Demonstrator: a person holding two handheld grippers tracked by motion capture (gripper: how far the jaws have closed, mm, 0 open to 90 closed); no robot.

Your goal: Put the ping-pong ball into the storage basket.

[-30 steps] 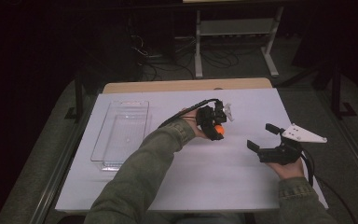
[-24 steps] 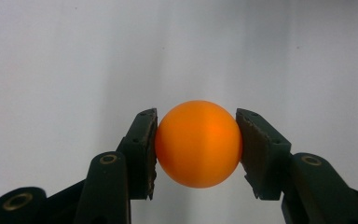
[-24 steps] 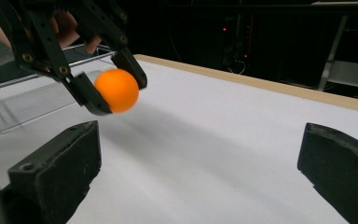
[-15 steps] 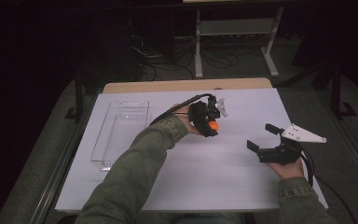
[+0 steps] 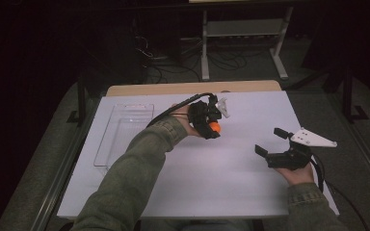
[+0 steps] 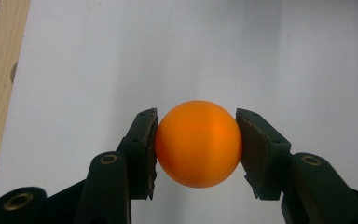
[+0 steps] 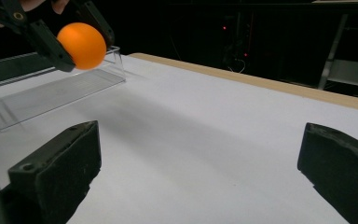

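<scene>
Smooth orange ball (image 6: 198, 143) pinched between two black fingers (image 6: 142, 151), above the table.

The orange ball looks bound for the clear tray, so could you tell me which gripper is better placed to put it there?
Left: the left gripper grips the orange ball beside the clear tray.

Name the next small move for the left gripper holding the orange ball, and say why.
Probably carry it left toward the clear plastic tray. The left gripper is shut on the orange ball, held above the white table, and the tray is the only container nearby. The right gripper hangs open.
</scene>
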